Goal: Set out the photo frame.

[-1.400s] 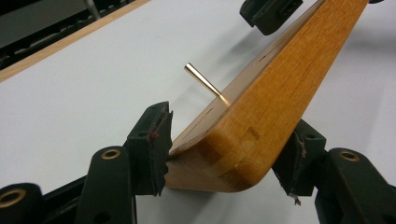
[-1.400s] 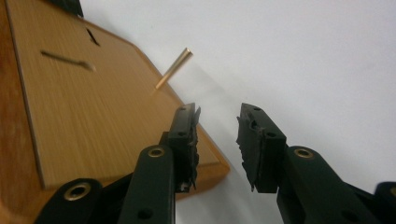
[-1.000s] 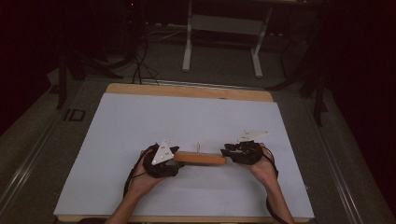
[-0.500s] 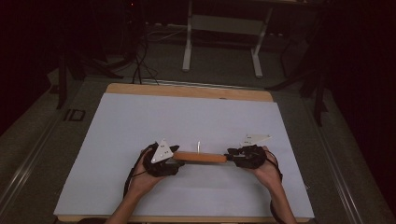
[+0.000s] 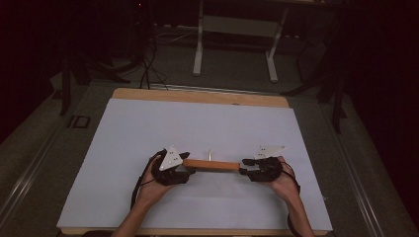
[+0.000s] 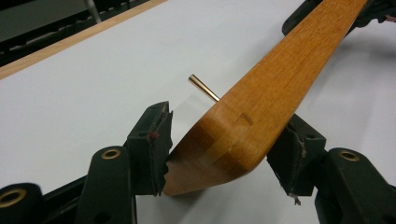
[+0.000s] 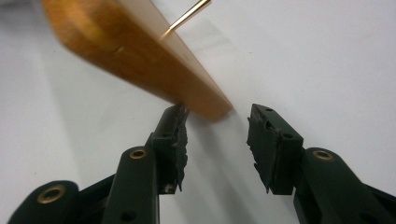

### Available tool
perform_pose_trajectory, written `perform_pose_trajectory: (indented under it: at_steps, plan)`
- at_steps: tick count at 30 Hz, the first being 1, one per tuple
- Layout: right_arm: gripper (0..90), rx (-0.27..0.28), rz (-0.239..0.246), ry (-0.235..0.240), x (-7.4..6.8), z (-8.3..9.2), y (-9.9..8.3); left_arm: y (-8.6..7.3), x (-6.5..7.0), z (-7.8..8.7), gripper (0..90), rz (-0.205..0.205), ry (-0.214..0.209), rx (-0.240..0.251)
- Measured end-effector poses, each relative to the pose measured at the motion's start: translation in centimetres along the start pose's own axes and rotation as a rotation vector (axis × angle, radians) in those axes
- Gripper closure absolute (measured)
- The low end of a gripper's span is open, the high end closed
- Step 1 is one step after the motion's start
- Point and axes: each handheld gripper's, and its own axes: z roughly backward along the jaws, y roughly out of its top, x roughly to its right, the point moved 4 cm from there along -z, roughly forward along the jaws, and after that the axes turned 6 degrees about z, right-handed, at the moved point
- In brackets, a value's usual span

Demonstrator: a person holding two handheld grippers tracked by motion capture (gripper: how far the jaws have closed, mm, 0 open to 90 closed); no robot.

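One wooden bar (image 5: 211,164): left gripper (image 6: 219,154) pinching end, right gripper (image 7: 217,140) spread.

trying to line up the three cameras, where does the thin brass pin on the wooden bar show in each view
High view: the brass pin stands up from the far edge of the wooden bar, near its middle.
Left gripper view: the pin juts up and left from the bar, above centre.
Right gripper view: the pin pokes toward the top edge, off the bar.
Shared landmark: the bar itself on the white table.
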Motion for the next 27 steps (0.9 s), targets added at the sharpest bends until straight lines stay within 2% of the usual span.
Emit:
perform_pose_trajectory:
  at_steps: [6,12,20,27]
  plan:
    - [51.7,0.004,0.038,0.03,-0.7,-0.1,0.3,0.1,-0.1,-0.1,43.4,0.005,-0.001,0.005]
    - [45.7,0.051,0.067,0.031,-1.3,-0.5,1.4,0.1,-0.2,-0.1,43.7,0.01,-0.002,0.006]
    - [46.8,0.099,0.062,0.024,-1.2,-1.5,2.2,0.0,-0.5,-0.3,43.9,0.019,-0.017,0.005]
    - [50.6,0.089,0.044,0.033,-0.9,-2.6,1.8,-0.5,-1.0,-1.0,44.4,0.026,-0.022,-0.021]
